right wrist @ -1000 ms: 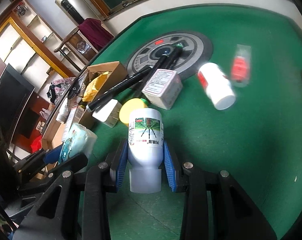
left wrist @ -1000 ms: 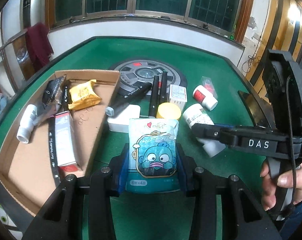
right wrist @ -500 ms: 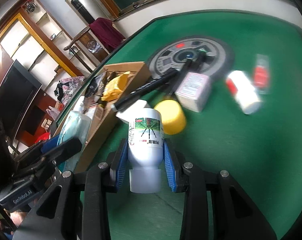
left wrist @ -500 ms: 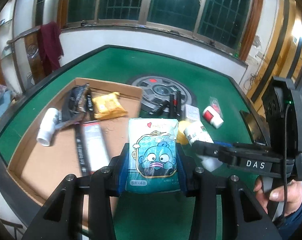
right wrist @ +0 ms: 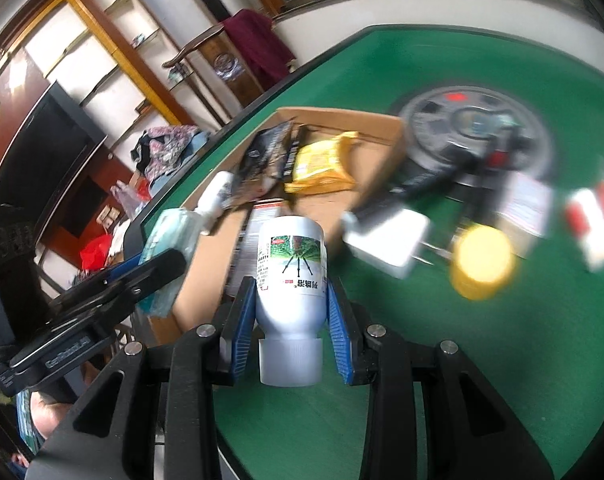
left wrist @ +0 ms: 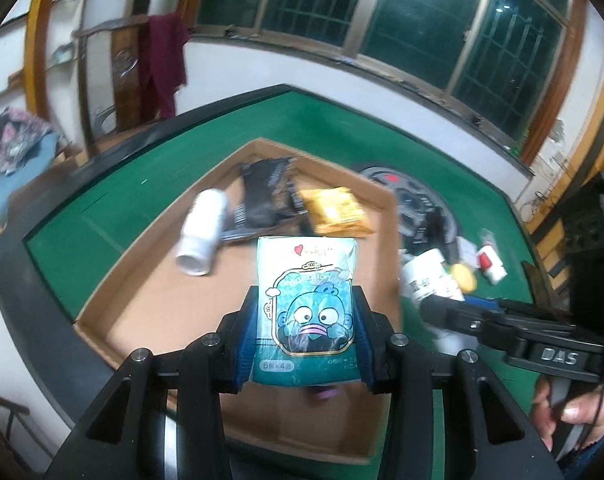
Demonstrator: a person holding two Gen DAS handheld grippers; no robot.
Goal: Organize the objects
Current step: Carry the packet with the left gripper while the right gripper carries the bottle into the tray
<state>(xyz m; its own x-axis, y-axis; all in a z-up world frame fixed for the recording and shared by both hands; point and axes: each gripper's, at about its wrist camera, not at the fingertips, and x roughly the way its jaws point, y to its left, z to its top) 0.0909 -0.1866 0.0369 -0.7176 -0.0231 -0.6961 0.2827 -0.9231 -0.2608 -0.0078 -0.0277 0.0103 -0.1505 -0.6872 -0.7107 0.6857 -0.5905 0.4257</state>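
I am midway through carrying two things to the cardboard box (left wrist: 114,304) that lies on the green table (left wrist: 102,216); most of the sorting is not done, since a good pile of things is out on the felt. My left tool (left wrist: 305,312) is closed on the blue tissue pack (left wrist: 306,308), its pads pressing both sides, and the pack hangs over the bare floor of the box. My right tool (right wrist: 292,304) is clamped on the white bottle (right wrist: 290,280), cap toward me, near the box's side wall but, I judge, not yet past it.

Next I should lower the pack onto the empty cardboard and let go, then bring the bottle over the wall and set it down clear of the other white bottle (left wrist: 201,236), the black packet (left wrist: 262,196) and the yellow snack bag (left wrist: 333,216) already inside.

The left view shows the box floor beneath the pack and my right hand (left wrist: 573,412) on its grip. Only the right view shows the leftovers plainly, though blurred: the white charger (right wrist: 385,240), the yellow lid (right wrist: 481,264) and a boxed item lying on the grey hub in the table's middle.
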